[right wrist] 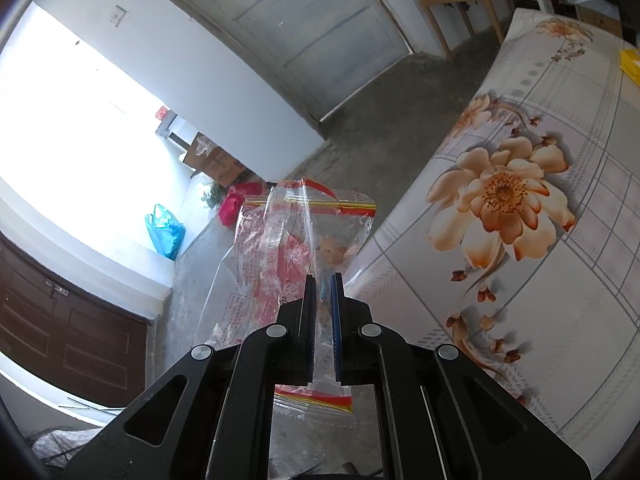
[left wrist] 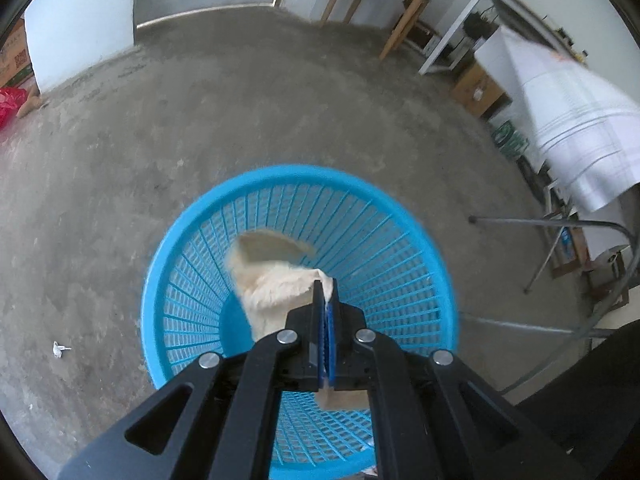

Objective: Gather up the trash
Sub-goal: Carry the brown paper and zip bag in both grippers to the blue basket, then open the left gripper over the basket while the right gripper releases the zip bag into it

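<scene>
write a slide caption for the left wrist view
Left gripper shut on a beige paper scrap, held above the blue mesh basket on the concrete floor.

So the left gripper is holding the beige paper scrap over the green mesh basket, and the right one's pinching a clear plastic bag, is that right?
Not quite: the basket is blue, not green, as the left wrist view shows. The rest holds: the left gripper is shut on the beige paper scrap above that basket, and the right gripper pinches a clear plastic bag with red print.
</scene>
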Motion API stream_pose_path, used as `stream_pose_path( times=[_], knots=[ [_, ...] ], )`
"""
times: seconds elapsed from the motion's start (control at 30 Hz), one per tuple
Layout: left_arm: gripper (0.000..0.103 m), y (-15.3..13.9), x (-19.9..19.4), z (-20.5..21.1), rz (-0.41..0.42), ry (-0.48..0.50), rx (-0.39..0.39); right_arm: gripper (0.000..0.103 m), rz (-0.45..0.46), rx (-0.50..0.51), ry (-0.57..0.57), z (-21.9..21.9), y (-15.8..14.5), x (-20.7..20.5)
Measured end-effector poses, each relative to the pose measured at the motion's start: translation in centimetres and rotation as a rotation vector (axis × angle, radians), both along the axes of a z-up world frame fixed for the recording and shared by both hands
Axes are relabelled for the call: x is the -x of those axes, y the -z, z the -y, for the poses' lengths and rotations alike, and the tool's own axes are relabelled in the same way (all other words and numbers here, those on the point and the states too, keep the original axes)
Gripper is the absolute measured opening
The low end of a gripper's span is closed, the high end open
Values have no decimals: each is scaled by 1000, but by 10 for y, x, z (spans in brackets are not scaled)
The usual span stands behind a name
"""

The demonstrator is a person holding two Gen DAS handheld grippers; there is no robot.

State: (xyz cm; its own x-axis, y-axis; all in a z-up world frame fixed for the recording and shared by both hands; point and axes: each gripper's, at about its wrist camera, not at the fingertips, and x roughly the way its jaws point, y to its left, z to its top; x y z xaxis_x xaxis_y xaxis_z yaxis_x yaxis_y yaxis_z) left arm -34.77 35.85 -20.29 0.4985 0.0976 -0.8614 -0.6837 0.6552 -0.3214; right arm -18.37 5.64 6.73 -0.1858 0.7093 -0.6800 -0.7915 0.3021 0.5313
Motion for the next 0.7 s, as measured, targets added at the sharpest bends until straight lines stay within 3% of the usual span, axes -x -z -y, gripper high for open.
stream_pose_path(
  times=[0.1, 0.23, 0.27, 0.53, 0.7],
  knots=[
    [7, 15, -3, -1, -35, 4, 29, 6, 2, 5, -4, -7, 5, -2],
    [51, 23, 1, -1, -93, -32, 7, 6, 8, 22, -14, -13, 7, 0],
    [54, 21, 5, -2, -92, -46, -6, 6, 7, 29, -20, -16, 8, 2],
    [58, -4, 81, -24, -15, -223, 31, 6, 41, 98, -83, -56, 20, 29],
    [58, -20, 145, -33, 55, -389, 69, 6, 33, 206, -141, -100, 53, 59]
  ],
)
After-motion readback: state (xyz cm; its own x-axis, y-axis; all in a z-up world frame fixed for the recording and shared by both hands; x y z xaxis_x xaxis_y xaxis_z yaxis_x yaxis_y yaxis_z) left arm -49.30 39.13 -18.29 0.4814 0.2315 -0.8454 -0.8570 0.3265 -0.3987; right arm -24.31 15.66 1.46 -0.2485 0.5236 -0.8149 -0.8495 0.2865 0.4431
